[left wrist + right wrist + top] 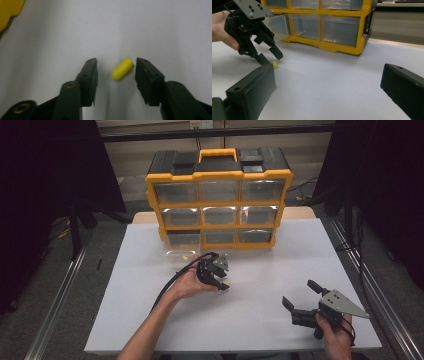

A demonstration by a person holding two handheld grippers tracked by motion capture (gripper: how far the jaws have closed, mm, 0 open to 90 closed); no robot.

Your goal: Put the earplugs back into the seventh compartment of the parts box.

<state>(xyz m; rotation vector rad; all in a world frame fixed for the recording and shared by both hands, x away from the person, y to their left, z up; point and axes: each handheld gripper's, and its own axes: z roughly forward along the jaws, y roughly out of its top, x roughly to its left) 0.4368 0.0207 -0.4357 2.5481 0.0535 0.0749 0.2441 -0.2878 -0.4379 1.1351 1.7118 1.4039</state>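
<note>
**Left gripper straddling the yellow plug, not yet clamped**

Table [280, 315]: white top. The yellow-and-black drawer organizer [218, 195] stands at the far edge, clear drawers in three rows. The bottom-left drawer [176, 254] looks pulled out onto the table, something small and yellow inside; too small to tell what.

Right gripper [299, 296]: near the person's right, well apart from the work. Jaws stand wide apart, nothing between them. Idle as far as I can judge.

Left gripper [220, 281]: in front of the organizer, pointed down at the table. Jaws part-way in, still apart.

Yellow foam earplug [122, 69]: lying on the table between the left jaws. It also shows in the right gripper view [275, 65], just beside the left gripper's lower jaw tip.

Key relation: in the left gripper view the plug sits off-centre, its far end touching or nearly touching the right jaw, clear gap to the left jaw. Its long axis runs diagonally, neither along nor squarely across the closing line. My read: as the jaws shut it will likely roll or twist before it seats. The left hand is far nearer; this pick belongs to it.
</note>
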